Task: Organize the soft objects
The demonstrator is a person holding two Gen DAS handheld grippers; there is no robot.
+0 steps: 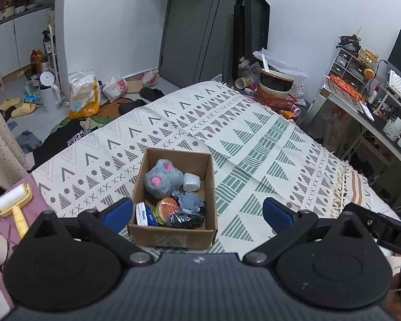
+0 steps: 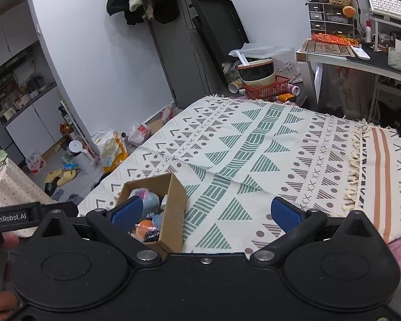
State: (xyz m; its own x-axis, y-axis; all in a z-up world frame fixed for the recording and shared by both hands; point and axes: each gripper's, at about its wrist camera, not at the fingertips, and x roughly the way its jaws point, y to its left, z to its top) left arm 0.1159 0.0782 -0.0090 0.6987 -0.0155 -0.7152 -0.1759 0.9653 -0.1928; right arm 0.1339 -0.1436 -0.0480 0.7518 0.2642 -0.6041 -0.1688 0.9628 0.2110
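Observation:
A brown cardboard box [image 1: 210,187] sits on the patterned bedspread [image 1: 254,139]. Inside lie a grey plush with pink ears [image 1: 161,178], a grey knitted piece [image 1: 191,200], an orange and green soft ball [image 1: 168,207], a white block [image 1: 192,182], a blue and white tub [image 1: 145,215] and a black shiny bundle [image 1: 187,220]. My left gripper [image 1: 197,214] hovers open just above the box's near end, holding nothing. From the right wrist view the box [image 2: 175,203] is at lower left, and my right gripper [image 2: 205,212] stands open over the bedspread beside it, empty.
A yellow lint roller [image 1: 13,206] lies on pink cloth at the left. Beyond the bed's far corner stands a red basket [image 1: 275,99] with stacked bowls. A cluttered desk [image 2: 361,53] is at the right. Bags and slippers [image 1: 21,107] litter the floor at the left.

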